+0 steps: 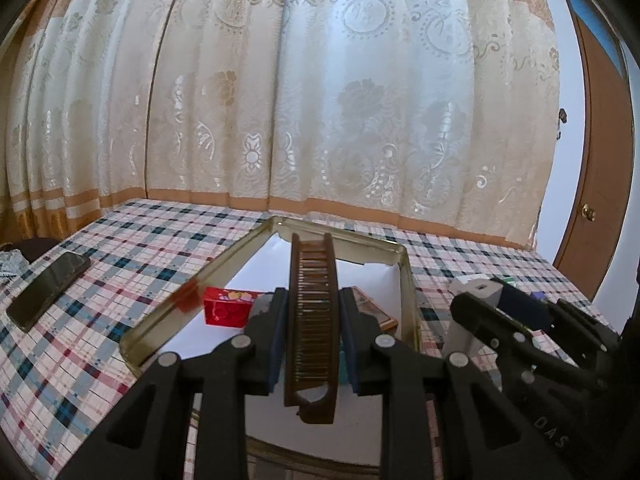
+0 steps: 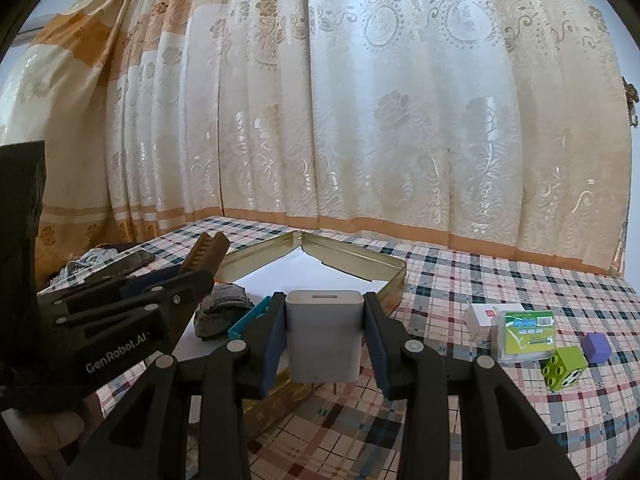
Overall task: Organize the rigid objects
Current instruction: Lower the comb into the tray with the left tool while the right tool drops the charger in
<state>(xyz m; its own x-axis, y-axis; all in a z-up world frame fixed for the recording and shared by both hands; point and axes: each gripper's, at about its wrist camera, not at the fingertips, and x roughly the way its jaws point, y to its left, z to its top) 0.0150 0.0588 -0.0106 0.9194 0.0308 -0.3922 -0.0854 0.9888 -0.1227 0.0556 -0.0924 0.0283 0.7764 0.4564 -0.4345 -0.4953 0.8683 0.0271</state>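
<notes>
Left wrist view: left gripper point(image 1: 312, 312) at lower centre, clamped on a brown folding comb point(image 1: 312, 320) held on edge, teeth showing between its two rails, far tip poking over the far rim of a shallow gold tin tray point(image 1: 168, 308). Tray lined with white paper, holding a red packet point(image 1: 226, 306) left of centre. Open plaid tablecloth point(image 1: 120, 240) left of the tray, bounded by a black phone point(image 1: 50, 290) near the left table edge. Cream floral curtain point(image 1: 320, 100) closing off the far side.

Right wrist view: right gripper point(image 2: 324, 336) at lower centre, closed on a white charger block point(image 2: 324, 336), plain and rounded, held above the tray's near right edge. At lower right, well apart: small white box point(image 2: 486, 318), green card pack point(image 2: 526, 334), green toy brick point(image 2: 564, 368), purple cube point(image 2: 596, 347). Bare cloth behind them to the curtain.
</notes>
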